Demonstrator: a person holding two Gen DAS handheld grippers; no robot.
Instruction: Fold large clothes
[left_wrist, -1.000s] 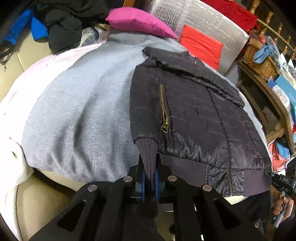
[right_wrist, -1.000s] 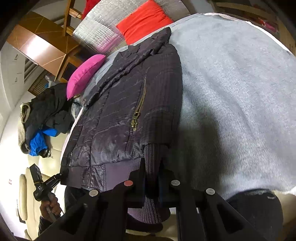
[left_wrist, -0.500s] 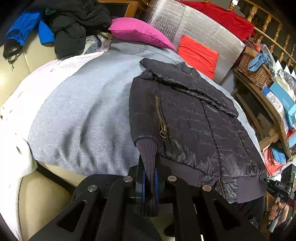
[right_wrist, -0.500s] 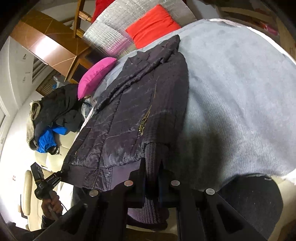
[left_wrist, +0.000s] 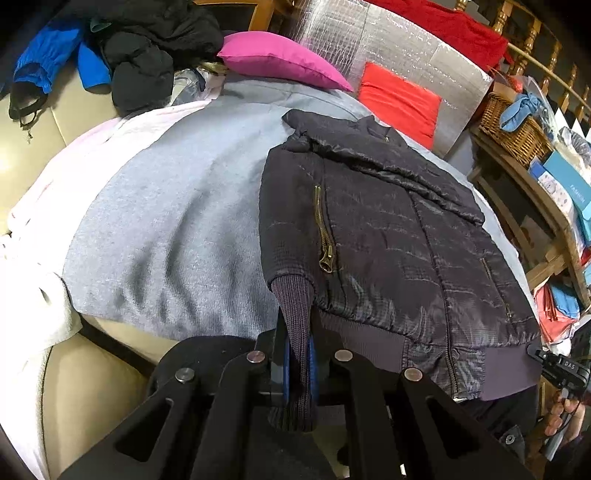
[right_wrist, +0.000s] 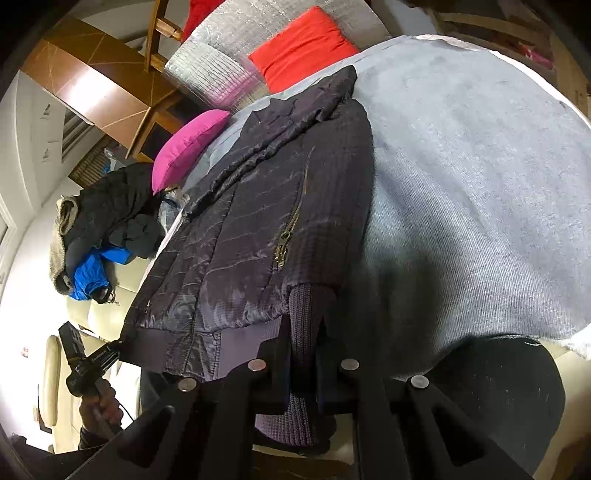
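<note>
Dark jacket (left_wrist: 388, 236) lies flat on grey blanket (left_wrist: 166, 229). Left hand-held gripper (left_wrist: 297, 365) & right hand-held gripper (right_wrist: 303, 354) each pinch a ribbed cuff at near hem. Sleeve-fold step; next prob. carry cuffs across body.

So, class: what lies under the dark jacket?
A grey blanket lies under the jacket and spreads out beyond it. A white sheet shows past the blanket's edge. What lies directly beneath the jacket's middle is covered.
</note>
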